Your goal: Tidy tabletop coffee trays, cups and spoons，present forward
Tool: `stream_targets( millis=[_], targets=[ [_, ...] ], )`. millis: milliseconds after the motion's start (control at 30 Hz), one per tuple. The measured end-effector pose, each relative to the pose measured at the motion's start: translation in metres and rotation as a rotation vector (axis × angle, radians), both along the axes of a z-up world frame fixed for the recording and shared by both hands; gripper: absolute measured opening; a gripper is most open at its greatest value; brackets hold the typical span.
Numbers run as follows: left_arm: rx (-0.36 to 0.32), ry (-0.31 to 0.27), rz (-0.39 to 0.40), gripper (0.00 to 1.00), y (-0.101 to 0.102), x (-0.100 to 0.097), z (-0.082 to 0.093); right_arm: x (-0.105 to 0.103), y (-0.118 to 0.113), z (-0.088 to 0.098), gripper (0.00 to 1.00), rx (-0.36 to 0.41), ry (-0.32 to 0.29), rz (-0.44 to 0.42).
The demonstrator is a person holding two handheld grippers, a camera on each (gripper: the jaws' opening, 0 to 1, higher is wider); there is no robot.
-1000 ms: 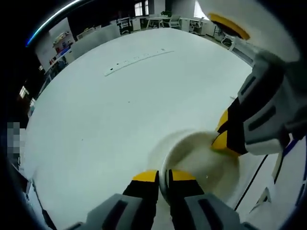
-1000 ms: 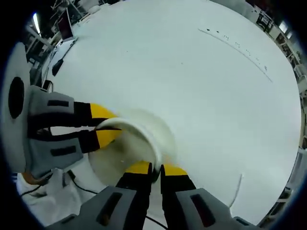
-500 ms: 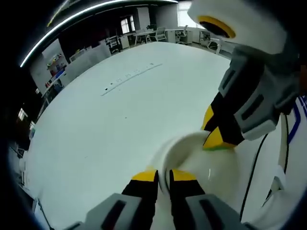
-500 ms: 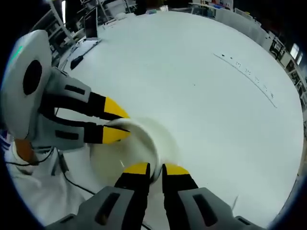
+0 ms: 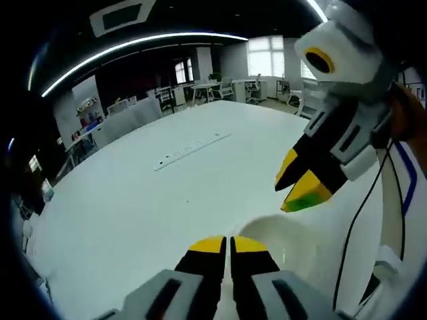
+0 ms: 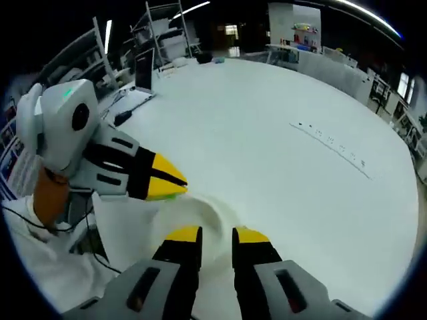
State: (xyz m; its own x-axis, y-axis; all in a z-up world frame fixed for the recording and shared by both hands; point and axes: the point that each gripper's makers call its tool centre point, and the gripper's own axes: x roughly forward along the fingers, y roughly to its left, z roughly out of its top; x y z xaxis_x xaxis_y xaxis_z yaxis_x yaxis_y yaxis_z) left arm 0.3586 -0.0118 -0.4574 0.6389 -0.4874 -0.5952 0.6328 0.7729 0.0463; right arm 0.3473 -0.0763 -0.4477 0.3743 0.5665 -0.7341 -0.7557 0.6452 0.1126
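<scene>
Low over the white table [image 5: 133, 213], both views had tilted up. Left gripper [image 5: 231, 245] jaws nearly closed, right gripper [image 6: 217, 235] jaws slightly parted, each on the cup [image 5: 293, 240] rim; grip unclear. Lift looked underway.

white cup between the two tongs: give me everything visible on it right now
The white cup looks like smooth, glossy ceramic or plastic, round, with a thin rim and a pale, seemingly empty inside. Its mouth faces up and toward both cameras; handle and base are hidden. It sits low over the white table. The left tongs are pinched on its near rim. In the right gripper view the right tongs straddle the rim with a gap; contact cannot be judged.
</scene>
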Motion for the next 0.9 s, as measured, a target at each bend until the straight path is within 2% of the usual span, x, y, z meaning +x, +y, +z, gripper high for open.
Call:
stream_targets(
  millis=[67,100,133,200,300,367,500,633,700,800,867,900],
  targets=[
    [-0.031,-0.054,0.001,0.08,0.004,-0.001,0.014,-0.005,0.004,0.020,0.19,0.067,-0.070,0.038],
    [-0.028,-0.082,0.005,0.08,0.008,-0.001,0.019,-0.005,0.001,0.029,0.19,0.100,-0.094,0.030],
    [-0.020,-0.087,0.006,0.08,0.010,-0.002,0.020,-0.005,0.000,0.031,0.19,0.106,-0.096,0.023],
    [0.032,-0.143,0.025,0.08,0.024,0.003,0.027,-0.005,-0.010,0.044,0.19,0.137,-0.111,0.004],
    [0.022,-0.158,0.039,0.08,0.031,-0.001,0.032,-0.009,-0.016,0.062,0.19,0.188,-0.173,0.004],
    [-0.005,-0.175,0.041,0.08,0.034,-0.005,0.037,-0.012,-0.024,0.080,0.19,0.258,-0.200,-0.025],
    [-0.091,-0.255,0.055,0.08,0.042,-0.014,0.057,-0.016,-0.045,0.100,0.19,0.286,-0.265,-0.060],
    [-0.174,-0.336,0.081,0.09,0.055,-0.025,0.076,-0.028,-0.062,0.109,0.19,0.301,-0.305,-0.083],
    [-0.196,-0.352,0.082,0.10,0.061,-0.032,0.080,-0.035,-0.071,0.115,0.20,0.315,-0.339,-0.098],
    [-0.228,-0.397,0.099,0.10,0.072,-0.043,0.085,-0.049,-0.087,0.127,0.20,0.318,-0.435,-0.085],
    [-0.244,-0.419,0.117,0.10,0.080,-0.050,0.085,-0.058,-0.099,0.130,0.19,0.305,-0.467,-0.102],
    [-0.236,-0.446,0.131,0.10,0.088,-0.043,0.087,-0.061,-0.104,0.134,0.19,0.311,-0.501,-0.106]
  ],
)
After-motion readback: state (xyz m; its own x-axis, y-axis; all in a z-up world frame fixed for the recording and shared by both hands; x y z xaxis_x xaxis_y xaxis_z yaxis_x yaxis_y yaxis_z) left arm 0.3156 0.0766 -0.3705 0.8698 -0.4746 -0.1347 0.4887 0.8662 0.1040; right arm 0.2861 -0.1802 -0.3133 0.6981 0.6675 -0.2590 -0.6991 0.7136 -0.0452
